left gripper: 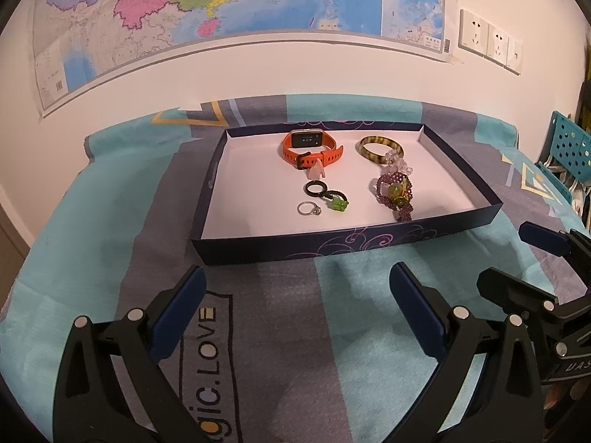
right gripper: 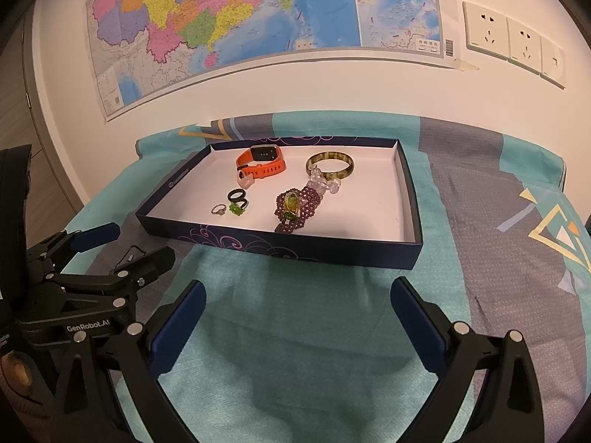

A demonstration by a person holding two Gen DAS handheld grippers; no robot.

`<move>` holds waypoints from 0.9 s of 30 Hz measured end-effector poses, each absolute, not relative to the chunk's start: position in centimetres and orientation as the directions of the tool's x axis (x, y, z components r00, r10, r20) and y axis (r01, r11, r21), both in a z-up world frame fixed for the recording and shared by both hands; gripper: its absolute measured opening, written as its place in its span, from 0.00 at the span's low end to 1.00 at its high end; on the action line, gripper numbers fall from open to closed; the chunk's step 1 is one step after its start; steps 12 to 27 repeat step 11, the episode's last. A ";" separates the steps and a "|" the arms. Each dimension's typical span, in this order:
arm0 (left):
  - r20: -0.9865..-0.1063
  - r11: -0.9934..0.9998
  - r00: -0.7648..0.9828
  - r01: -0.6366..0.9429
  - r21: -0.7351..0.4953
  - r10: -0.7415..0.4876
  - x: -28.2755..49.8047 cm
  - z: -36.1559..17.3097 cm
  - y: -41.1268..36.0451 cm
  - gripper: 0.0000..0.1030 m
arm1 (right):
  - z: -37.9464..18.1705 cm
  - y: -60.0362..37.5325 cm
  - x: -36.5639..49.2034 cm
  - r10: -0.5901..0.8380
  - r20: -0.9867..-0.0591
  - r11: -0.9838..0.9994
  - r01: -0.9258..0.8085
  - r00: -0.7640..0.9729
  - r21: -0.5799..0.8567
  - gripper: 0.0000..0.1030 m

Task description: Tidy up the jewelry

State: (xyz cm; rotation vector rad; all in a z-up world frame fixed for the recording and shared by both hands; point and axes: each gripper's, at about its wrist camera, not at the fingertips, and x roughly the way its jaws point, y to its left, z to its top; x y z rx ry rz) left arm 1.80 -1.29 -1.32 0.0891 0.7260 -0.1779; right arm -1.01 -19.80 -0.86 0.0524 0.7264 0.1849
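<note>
A shallow dark blue box (left gripper: 332, 245) (right gripper: 280, 249) with a white floor lies on the cloth. In it are an orange watch (left gripper: 310, 147) (right gripper: 263, 162), a green-brown bangle (left gripper: 380, 149) (right gripper: 330, 166), a clear bead bracelet (left gripper: 397, 164) (right gripper: 325, 184), a purple bead bracelet (left gripper: 395, 195) (right gripper: 297, 208), a black ring (left gripper: 316, 188) (right gripper: 236, 195), a green-stone ring (left gripper: 79, 203) (right gripper: 238, 207) and a silver ring (left gripper: 308, 208) (right gripper: 218, 209). My left gripper (left gripper: 297, 288) and right gripper (right gripper: 297, 295) are open and empty, in front of the box.
The table wears a teal and grey patterned cloth (left gripper: 110, 243) (right gripper: 498, 221). A wall with a map (left gripper: 221, 7) and sockets (right gripper: 513, 40) stands close behind. A blue perforated basket (left gripper: 565, 151) is at the far right. Each gripper shows in the other's view.
</note>
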 end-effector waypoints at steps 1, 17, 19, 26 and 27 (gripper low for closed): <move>-0.667 0.981 0.733 0.195 0.019 -0.133 1.9 -1.3 -1.3 0.95 | -0.9 -19.8 -1.0 0.187 -0.656 0.982 -0.150 0.732 0.112 0.94; -0.742 0.979 0.653 0.202 -0.017 -0.148 3.0 -2.9 -1.6 0.95 | -1.5 -20.5 -0.6 0.156 -0.679 0.987 -0.128 0.717 0.092 0.94; -0.742 0.979 0.653 0.202 -0.017 -0.148 3.0 -2.9 -1.6 0.95 | -1.5 -20.5 -0.6 0.156 -0.679 0.987 -0.128 0.717 0.092 0.94; -0.742 0.979 0.653 0.202 -0.017 -0.148 3.0 -2.9 -1.6 0.95 | -1.5 -20.5 -0.6 0.156 -0.679 0.987 -0.128 0.717 0.092 0.94; -0.742 0.979 0.653 0.202 -0.017 -0.148 3.0 -2.9 -1.6 0.95 | -1.5 -20.5 -0.6 0.156 -0.679 0.987 -0.128 0.717 0.092 0.94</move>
